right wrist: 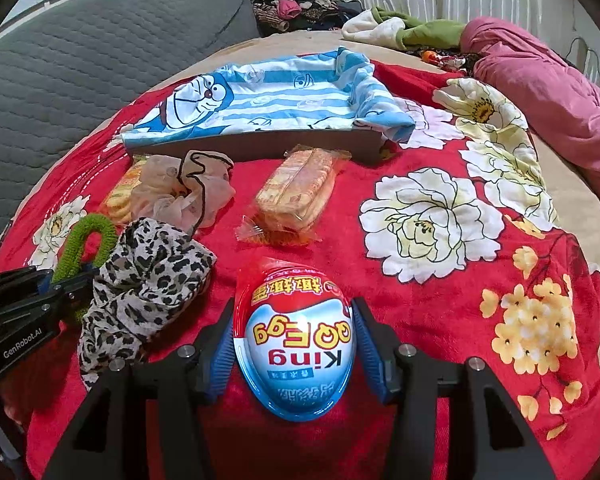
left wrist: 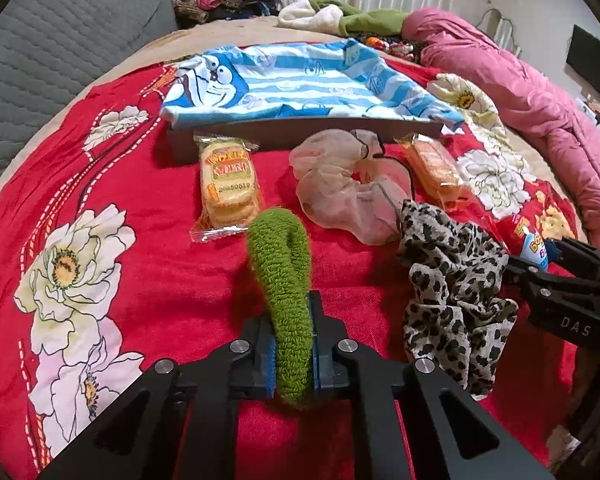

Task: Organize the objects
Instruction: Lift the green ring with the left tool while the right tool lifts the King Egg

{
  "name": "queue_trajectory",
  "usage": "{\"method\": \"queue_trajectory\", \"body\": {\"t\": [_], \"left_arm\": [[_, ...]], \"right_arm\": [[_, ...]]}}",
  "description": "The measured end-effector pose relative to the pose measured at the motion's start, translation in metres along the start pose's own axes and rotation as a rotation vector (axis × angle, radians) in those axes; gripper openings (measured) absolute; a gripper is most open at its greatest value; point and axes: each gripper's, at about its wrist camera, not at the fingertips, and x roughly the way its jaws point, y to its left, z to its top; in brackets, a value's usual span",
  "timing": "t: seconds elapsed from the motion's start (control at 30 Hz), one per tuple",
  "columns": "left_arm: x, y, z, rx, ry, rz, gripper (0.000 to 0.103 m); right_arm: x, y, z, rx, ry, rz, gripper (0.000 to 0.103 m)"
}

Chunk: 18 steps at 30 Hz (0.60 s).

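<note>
While your left gripper pinches the green hair tie and your right gripper clamps the toy egg, both on the red blanket, the smooth egg could slip out under a weak squeeze.

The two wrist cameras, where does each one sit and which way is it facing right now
Left wrist: on the left gripper, looking down its fingers across the red floral blanket; its jaws pinch the green scrunchie; the right gripper shows at the right edge.
Right wrist: on the right gripper, same heading; its pads clamp the toy egg; the left gripper shows at the left edge.
Shared: leopard scrunchie, sheer scrunchie, both biscuit packs, striped cartoon cloth.
</note>
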Motion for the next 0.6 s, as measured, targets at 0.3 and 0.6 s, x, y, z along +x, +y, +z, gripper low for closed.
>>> {"method": "queue_trajectory", "body": {"t": [0.3, 0.6], "left_arm": [[-0.019, 0.003, 0.001, -0.003, -0.024, 0.027, 0.012], [-0.045, 0.001, 0.004, -0.004, -0.068, 0.053, 0.012]], "right_arm": [[-0.014, 0.001, -0.001, -0.002, -0.022, -0.003, 0.054], [-0.034, 0.007, -0.001, -0.016, -0.057, 0.002, 0.054]]}}
